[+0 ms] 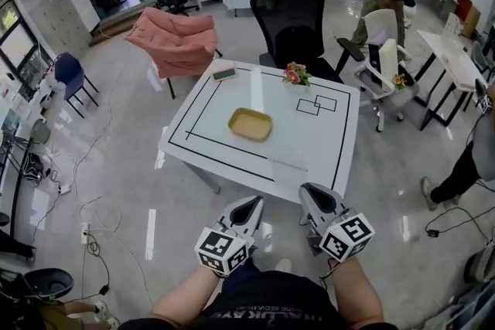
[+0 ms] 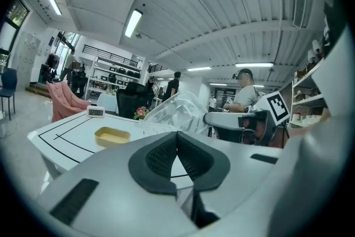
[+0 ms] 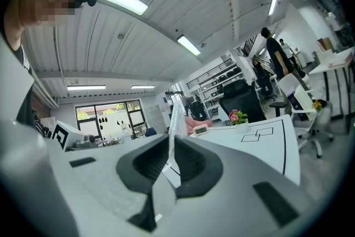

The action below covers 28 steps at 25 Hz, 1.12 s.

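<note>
My right gripper [image 3: 169,140] is shut on a clear plastic bag [image 3: 177,116], whose thin edge stands up from between the jaws. In the left gripper view the same bag [image 2: 178,109] looks crumpled and see-through, held up by the right gripper [image 2: 239,125] over the table's near edge. My left gripper [image 2: 177,137] has its jaws together, and I see nothing between them. In the head view both grippers, left [image 1: 252,205] and right [image 1: 308,192], hover side by side just short of the white table [image 1: 325,143]. A yellow tray [image 1: 250,124] lies at the table's middle.
Black lines mark the table top. A small flower pot [image 1: 294,74] and a digital timer [image 1: 224,74] stand at its far edge. Behind are a black office chair [image 1: 292,19], a pink armchair [image 1: 176,41], a white chair [image 1: 380,50], and people. Cables lie on the floor at left.
</note>
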{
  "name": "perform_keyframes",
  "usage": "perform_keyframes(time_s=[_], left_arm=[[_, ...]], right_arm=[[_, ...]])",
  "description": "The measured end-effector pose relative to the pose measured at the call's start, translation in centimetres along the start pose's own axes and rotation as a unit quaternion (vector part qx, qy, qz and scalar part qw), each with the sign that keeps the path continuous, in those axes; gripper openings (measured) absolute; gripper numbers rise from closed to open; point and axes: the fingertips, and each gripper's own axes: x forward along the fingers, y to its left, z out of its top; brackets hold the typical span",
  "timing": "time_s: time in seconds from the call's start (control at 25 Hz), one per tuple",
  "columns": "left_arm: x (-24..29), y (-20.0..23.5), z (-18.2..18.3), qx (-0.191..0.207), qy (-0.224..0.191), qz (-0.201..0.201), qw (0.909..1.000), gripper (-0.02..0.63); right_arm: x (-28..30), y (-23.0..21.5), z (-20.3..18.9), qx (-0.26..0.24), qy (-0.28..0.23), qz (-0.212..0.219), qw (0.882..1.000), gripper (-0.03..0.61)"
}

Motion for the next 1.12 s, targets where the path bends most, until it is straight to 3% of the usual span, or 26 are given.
perform_keyframes(time_s=[0.52, 1.12], left_arm=[[-1.3, -1.4, 0.9, 0.011, -0.016, 0.010, 0.9998, 0.002], [-0.9, -2.6, 1.1, 0.014, -0.018, -0.001, 0.9997, 0.002]], right_arm=[[-1.2, 1.4, 0.4, -0.008, -0.006, 0.019, 1.000, 0.032], [-2.4, 1.3, 0.9, -0.012, -0.009, 0.011, 1.000, 0.032]])
